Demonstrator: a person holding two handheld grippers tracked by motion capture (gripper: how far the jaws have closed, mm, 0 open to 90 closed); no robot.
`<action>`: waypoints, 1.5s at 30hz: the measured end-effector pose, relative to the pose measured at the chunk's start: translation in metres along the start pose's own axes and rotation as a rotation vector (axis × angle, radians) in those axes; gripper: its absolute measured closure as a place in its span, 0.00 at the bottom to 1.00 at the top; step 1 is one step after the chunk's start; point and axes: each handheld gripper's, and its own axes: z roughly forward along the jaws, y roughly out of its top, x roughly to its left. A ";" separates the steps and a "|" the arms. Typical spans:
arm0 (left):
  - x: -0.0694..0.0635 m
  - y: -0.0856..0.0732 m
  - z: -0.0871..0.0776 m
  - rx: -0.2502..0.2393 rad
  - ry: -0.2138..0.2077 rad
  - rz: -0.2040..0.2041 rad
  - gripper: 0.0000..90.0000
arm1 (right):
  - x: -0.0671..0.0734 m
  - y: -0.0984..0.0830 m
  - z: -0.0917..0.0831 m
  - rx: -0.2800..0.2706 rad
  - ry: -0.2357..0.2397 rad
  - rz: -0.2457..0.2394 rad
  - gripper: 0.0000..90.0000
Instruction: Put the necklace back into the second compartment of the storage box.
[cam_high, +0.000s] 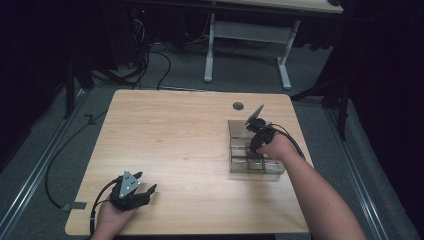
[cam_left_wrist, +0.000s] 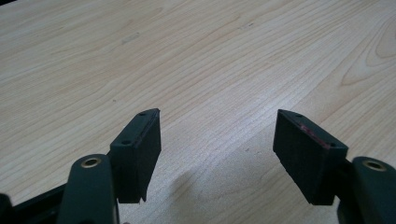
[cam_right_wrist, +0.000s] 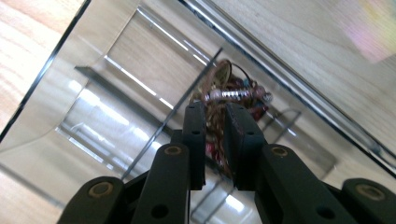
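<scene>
Looking down from the high view, the wooden bench carries a clear plastic organizer near its right edge, and the right gripper dips into one of its compartments from above, the forearm coming in from the lower right. The left gripper rests near the front left corner, well apart from the organizer, with bare wood all around it and across the middle of the bench. The left gripper view adds that its jaws stand spread wide over plain wood grain with nothing between them. The right gripper view, inside the organizer, shows what the high view cannot: narrow jaws pinching a beaded trinket of red and silver, close to a clear divider wall and hemmed in by the compartment's sides.
</scene>
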 end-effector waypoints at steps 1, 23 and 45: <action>0.000 0.000 0.000 0.000 0.000 -0.001 0.36 | -0.001 -0.002 -0.003 0.001 -0.002 -0.004 0.88; 0.001 0.000 0.000 0.002 0.001 -0.008 0.36 | 0.015 -0.065 -0.038 -0.035 0.043 0.077 0.87; 0.000 0.000 0.000 0.000 0.008 -0.001 0.36 | 0.055 -0.139 -0.009 -0.343 0.025 0.128 0.74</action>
